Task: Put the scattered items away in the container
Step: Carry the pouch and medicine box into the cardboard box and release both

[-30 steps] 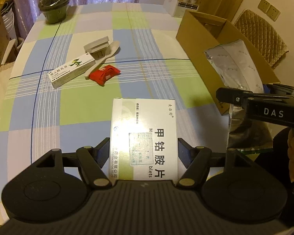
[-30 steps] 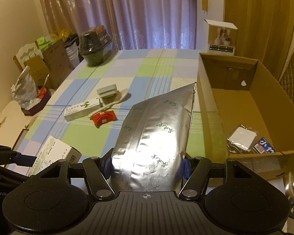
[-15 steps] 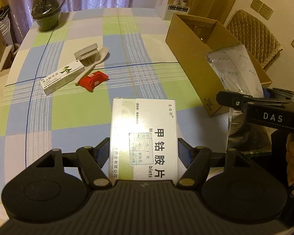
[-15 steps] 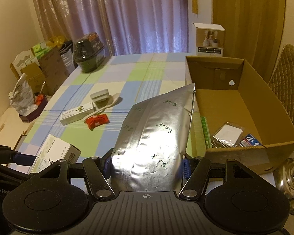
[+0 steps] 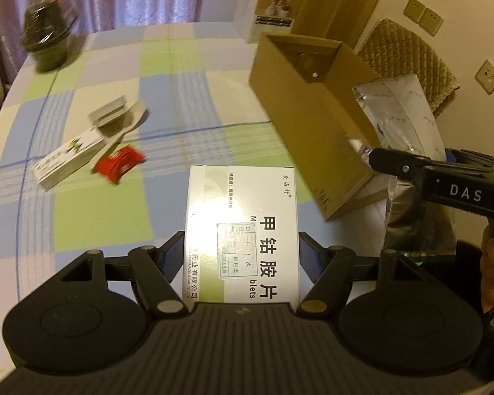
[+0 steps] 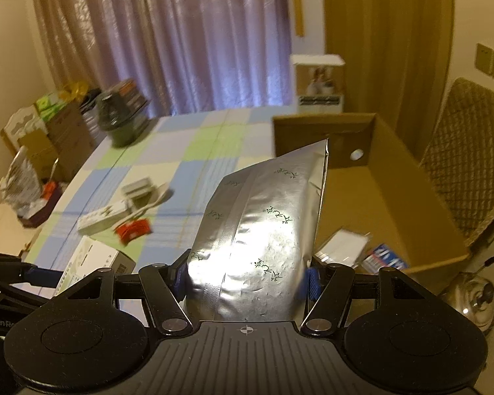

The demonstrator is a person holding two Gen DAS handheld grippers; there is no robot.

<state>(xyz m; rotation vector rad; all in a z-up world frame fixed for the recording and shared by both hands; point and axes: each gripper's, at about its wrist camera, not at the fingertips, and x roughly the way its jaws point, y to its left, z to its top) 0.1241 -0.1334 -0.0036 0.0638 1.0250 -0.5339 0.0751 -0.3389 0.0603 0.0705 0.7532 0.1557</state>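
My left gripper is shut on a white medicine box with black Chinese print, held above the checked tablecloth. My right gripper is shut on a silver foil pouch, which leans over the near left corner of the open cardboard box. In the left wrist view the same pouch rises at the right, beside the cardboard box. Inside the box lie a small white packet and a blue packet. A long white carton, a red sachet, a pale spoon and a small grey box remain on the cloth.
A dark green lidded pot stands at the table's far left. A tall white carton stands behind the cardboard box. A quilted chair is to the right of the table, with stacked boxes and bags on the floor at the left.
Both grippers have risen and tipped back, holding their items; the table items look farther away. The pouch now reaches over the box's near corner.
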